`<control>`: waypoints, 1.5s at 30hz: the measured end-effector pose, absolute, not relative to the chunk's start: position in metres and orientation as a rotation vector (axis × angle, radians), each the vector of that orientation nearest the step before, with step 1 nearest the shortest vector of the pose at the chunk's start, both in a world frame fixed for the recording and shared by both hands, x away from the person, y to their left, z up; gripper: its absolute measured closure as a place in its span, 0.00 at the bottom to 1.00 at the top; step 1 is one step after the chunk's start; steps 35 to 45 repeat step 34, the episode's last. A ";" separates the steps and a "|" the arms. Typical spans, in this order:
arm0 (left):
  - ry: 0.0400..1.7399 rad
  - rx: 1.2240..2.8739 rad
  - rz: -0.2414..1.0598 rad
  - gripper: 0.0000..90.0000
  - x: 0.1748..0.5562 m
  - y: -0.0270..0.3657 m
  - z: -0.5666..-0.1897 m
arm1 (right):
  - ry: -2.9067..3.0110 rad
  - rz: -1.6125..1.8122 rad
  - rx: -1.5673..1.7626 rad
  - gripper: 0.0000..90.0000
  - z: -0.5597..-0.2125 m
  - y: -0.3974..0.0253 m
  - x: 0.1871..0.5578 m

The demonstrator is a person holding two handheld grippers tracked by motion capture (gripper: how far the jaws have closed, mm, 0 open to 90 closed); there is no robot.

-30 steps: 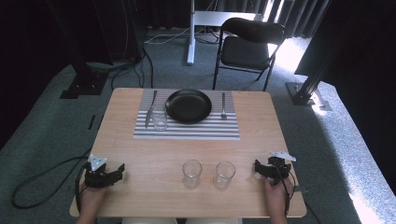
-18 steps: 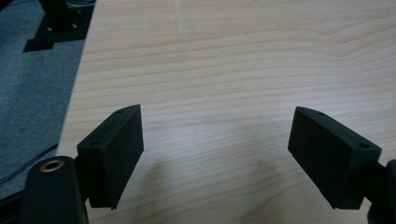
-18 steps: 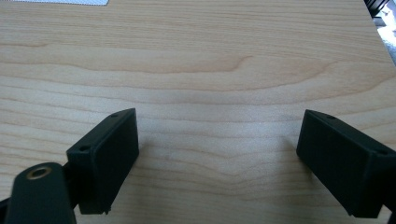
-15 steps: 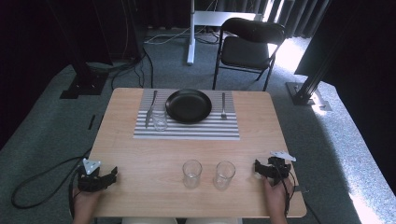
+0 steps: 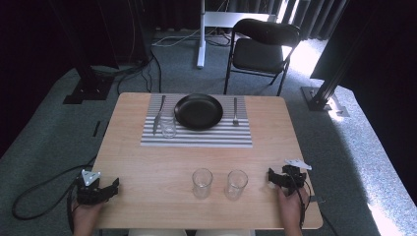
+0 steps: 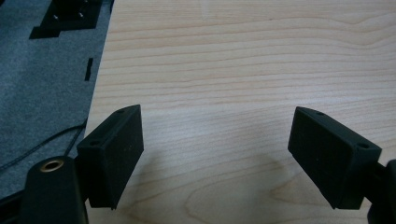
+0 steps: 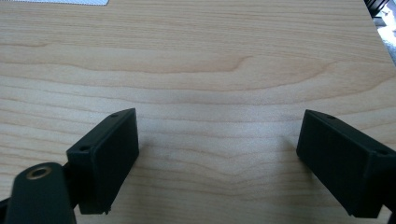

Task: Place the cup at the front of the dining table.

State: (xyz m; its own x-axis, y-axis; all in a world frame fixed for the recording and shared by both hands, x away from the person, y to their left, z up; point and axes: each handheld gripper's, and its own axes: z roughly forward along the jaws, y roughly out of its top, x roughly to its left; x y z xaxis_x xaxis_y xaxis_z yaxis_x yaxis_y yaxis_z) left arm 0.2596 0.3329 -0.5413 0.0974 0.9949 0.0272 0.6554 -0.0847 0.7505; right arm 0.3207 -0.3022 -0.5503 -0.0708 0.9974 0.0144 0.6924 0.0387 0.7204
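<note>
my left claw (image 5: 114, 186) sits at the table's (image 5: 147, 162) near left edge, jaws spread wide with nothing between them, bare wood under it in the left gripper view (image 6: 215, 154). ahead of it and to the right, well apart, lies a striped placemat (image 5: 196, 137) with a knife (image 5: 158, 114), a small glass (image 5: 168, 126), a black plate (image 5: 198, 111) and a fork (image 5: 235, 110). between my claws stand two empty glasses, the left glass (image 5: 202, 183) and the right glass (image 5: 236, 184), near each other. my right claw (image 5: 272, 177) rests near the right glass, released, jaws wide over wood (image 7: 217, 158).
</note>
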 end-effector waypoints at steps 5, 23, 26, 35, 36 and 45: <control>1.632 1.800 0.781 0.21 0.256 0.335 -0.543 | 1.817 0.787 1.703 0.14 -0.550 -0.302 0.321; 1.649 1.819 0.793 0.21 0.252 0.330 -0.541 | 1.817 0.787 1.702 0.14 -0.550 -0.302 0.321; 1.662 1.806 0.816 0.21 0.251 0.331 -0.539 | 1.817 0.787 1.702 0.14 -0.550 -0.302 0.321; 1.709 1.780 0.840 0.21 0.250 0.331 -0.538 | 1.817 0.787 1.704 0.14 -0.550 -0.302 0.321; 1.709 1.780 0.840 0.21 0.250 0.331 -0.538 | 1.817 0.787 1.704 0.14 -0.550 -0.302 0.321; 1.709 1.780 0.840 0.21 0.250 0.331 -0.538 | 1.817 0.787 1.704 0.14 -0.550 -0.302 0.321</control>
